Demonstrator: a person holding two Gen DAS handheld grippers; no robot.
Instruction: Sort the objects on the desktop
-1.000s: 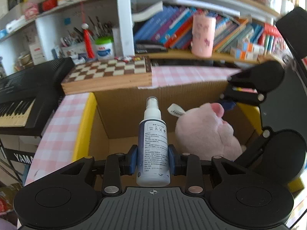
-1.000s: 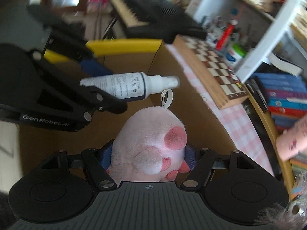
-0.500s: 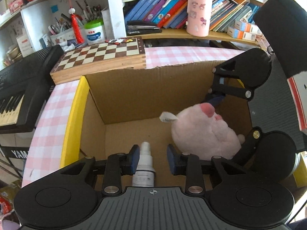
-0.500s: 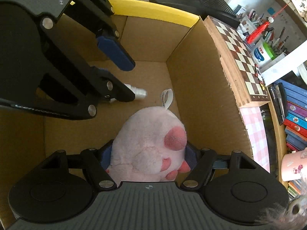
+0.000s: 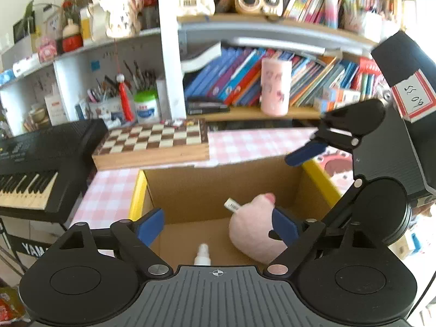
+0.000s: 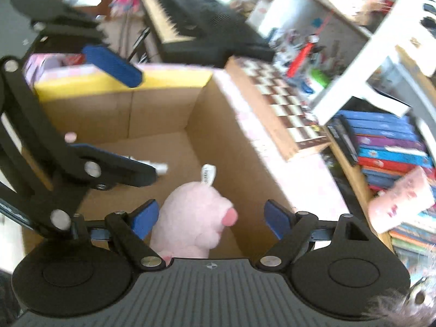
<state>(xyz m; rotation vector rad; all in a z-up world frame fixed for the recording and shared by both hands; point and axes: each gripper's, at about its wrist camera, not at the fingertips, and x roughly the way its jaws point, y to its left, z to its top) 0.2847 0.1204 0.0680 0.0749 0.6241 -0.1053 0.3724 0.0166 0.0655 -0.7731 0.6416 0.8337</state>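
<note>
A pink plush toy (image 5: 256,231) lies on the floor of a cardboard box (image 5: 218,188) with yellow-taped rims; it also shows in the right wrist view (image 6: 193,226). A white spray bottle (image 5: 202,254) lies on the box floor beside it; its nozzle shows in the right wrist view (image 6: 152,164). My left gripper (image 5: 218,224) is open and empty above the box, over the bottle. My right gripper (image 6: 211,218) is open and empty above the plush. The right gripper shows at the right of the left wrist view (image 5: 305,154).
A chessboard (image 5: 155,141) lies behind the box on a pink checked tablecloth (image 5: 253,141). A black keyboard (image 5: 35,160) stands to the left. Shelves hold books (image 5: 226,81), a pink cup (image 5: 275,91) and a pen pot (image 5: 105,106).
Both grippers opened and lifted. The spray bottle left the left gripper and lies in the box. The plush left the right gripper and rests on the box floor.
</note>
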